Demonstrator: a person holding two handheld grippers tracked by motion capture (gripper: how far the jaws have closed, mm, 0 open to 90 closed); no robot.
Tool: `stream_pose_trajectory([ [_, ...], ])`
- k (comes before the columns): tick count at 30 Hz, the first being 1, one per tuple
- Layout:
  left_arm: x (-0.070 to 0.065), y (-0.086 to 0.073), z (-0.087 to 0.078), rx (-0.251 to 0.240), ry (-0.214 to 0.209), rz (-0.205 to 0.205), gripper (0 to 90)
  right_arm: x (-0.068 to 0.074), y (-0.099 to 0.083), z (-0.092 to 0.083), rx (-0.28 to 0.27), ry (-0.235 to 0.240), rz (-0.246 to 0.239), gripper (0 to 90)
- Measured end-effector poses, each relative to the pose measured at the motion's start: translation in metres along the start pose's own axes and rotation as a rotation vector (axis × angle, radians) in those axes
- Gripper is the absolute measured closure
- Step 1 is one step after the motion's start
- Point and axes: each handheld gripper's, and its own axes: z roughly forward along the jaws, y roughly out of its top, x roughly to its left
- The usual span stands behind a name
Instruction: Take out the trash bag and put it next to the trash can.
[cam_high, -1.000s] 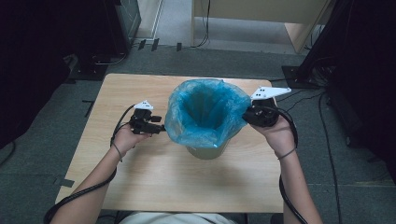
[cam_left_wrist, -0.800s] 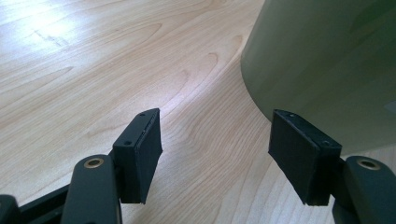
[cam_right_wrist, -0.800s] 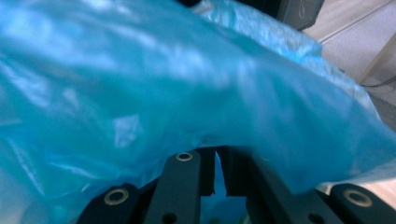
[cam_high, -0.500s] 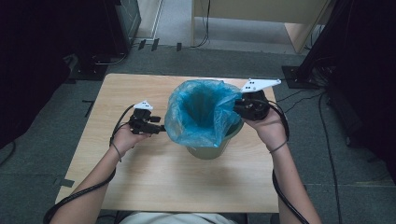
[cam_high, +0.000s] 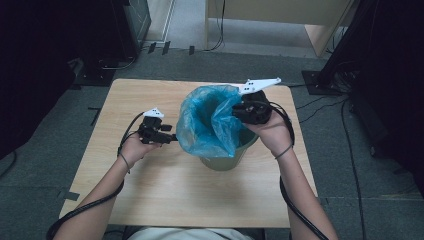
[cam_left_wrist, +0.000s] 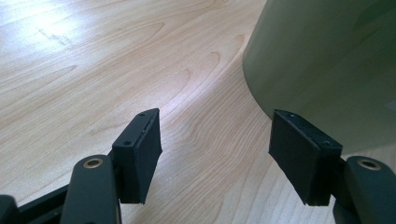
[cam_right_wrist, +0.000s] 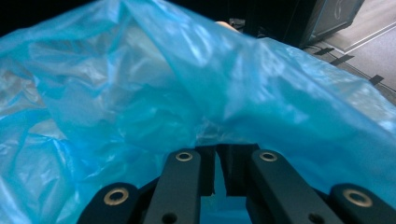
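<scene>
The wooden table (cam_high: 165, 200) carries a grey-green bin (cam_high: 231, 159) near its middle, a little toward the right, and a blue plastic bag (cam_high: 205, 127) sits in the bin with its mouth standing up loose above the rim. The work in hand looks like fitting that bag as a liner, so the film needs to be spread wide and folded down over the rim rather than bunched toward the centre. The right gripper (cam_right_wrist: 220, 179) has its jaws closed on a pinch of the bag's right edge, at the far right of the bin in the high view (cam_high: 250, 111); a thin film like this tears or slips easily, so the pull should probably be slow, outward and then down over the rim, keeping the pinch well in from the very edge. The left gripper (cam_left_wrist: 215, 156) stands wide open with nothing between its pads, low over the table just left of the bin wall (cam_left_wrist: 327, 60); it could usefully take the bag's left edge, or steady the bin so it does not tip.
</scene>
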Motion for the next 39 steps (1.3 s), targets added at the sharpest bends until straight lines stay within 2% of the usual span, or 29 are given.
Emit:
stream_pose_trajectory([
  [10, 0.001, 0.0, -0.001, -0.007, 0.0, -0.008, 33.5, 0.006, 0.012, 0.019, 0.032, 0.019, -0.022, 85.5],
  [20, 0.001, 0.001, -0.002, -0.016, -0.007, -0.011, 33.1, 0.01, 0.027, 0.035, 0.028, 0.04, -0.016, 83.4],
  [30, 0.003, 0.001, -0.004, -0.025, -0.007, -0.025, 33.1, 0.011, 0.044, 0.05, 0.049, 0.04, -0.038, 81.2],
  [39, 0.004, 0.001, -0.005, -0.028, -0.007, -0.026, 33.1, 0.007, 0.05, 0.064, 0.053, 0.032, -0.03, 80.2],
])
